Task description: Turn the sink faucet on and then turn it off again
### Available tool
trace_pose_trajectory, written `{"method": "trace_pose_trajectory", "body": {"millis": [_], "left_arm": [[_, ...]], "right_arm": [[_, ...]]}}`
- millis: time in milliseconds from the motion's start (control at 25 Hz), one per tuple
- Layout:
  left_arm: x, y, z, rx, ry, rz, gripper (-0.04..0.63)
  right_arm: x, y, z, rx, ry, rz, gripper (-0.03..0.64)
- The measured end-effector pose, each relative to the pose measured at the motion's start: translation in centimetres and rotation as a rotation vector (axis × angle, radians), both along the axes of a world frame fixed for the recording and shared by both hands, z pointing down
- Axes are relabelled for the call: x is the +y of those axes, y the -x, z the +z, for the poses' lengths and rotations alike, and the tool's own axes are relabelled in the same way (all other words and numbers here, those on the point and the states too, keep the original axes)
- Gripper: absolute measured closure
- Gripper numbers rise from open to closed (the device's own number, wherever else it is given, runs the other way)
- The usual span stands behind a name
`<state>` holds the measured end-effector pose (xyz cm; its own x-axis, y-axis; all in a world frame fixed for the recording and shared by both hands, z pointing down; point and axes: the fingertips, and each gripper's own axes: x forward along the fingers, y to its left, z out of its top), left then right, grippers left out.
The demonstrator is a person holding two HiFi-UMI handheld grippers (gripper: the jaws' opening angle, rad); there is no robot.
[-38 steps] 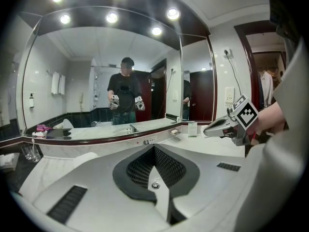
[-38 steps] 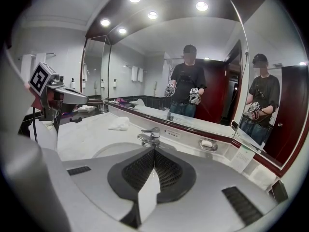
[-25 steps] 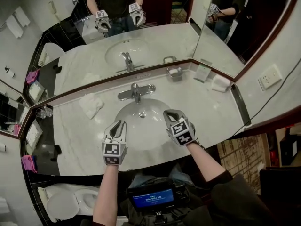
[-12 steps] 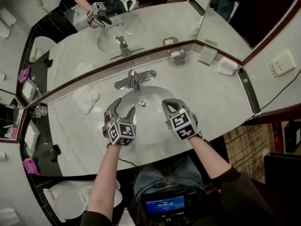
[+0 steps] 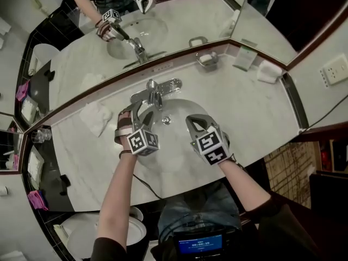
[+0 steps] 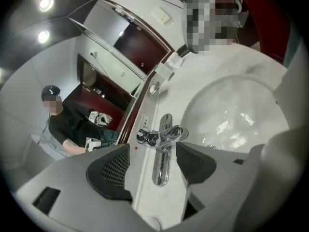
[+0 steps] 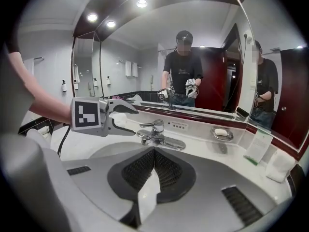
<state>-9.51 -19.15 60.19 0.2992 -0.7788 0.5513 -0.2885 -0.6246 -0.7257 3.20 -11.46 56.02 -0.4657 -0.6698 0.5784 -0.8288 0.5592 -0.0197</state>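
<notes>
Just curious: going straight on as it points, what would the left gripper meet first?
Probably the shiny chrome faucet, framed between the left gripper's just-opened jaws; how far off is unclear.

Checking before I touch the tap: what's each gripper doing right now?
Left gripper: open, fingers have just been opening, nothing between them, faucet ahead.
Right gripper: closed, empty.

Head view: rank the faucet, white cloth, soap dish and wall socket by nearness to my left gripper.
1. Faucet, just ahead of the left gripper.
2. White cloth, to its left.
3. Soap dish, back right.
4. Wall socket, far right.
</notes>
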Motion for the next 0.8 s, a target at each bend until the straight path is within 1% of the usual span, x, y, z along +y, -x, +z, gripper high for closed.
{"method": "trace_pose_trajectory", "body": {"millis": [120, 280, 440, 680, 760, 800], "left_arm": [[-1.1, -0.5, 0.9, -0.052, -0.020, 0.042, 0.299], [-2.3, -0.9, 2.1, -0.079, -0.021, 0.070, 0.317], [-3.2, -1.5, 2.2, -0.100, -0.039, 0.093, 0.331], [-3.4, -2.1, 2.1, -0.118, -0.058, 0.116, 0.438], [-3.2, -2.2, 2.1, -0.120, -0.069, 0.115, 0.515], [-3.3, -2.2, 2.0, -0.116, -0.075, 0.111, 0.520]], "right_arm": [[-0.2, -0.1, 0.9, -0.003, 0.011, 0.009, 0.595], [-0.1, -0.4, 2.3, 0.003, 0.034, 0.014, 0.595], [-0.1, -1.3, 3.5, 0.009, 0.054, 0.029, 0.595], [-0.1, -2.4, 3.8, 0.014, 0.066, 0.050, 0.595], [-0.2, -2.6, 3.7, 0.015, 0.064, 0.053, 0.595], [-0.2, -2.7, 3.7, 0.016, 0.063, 0.054, 0.595]]}}
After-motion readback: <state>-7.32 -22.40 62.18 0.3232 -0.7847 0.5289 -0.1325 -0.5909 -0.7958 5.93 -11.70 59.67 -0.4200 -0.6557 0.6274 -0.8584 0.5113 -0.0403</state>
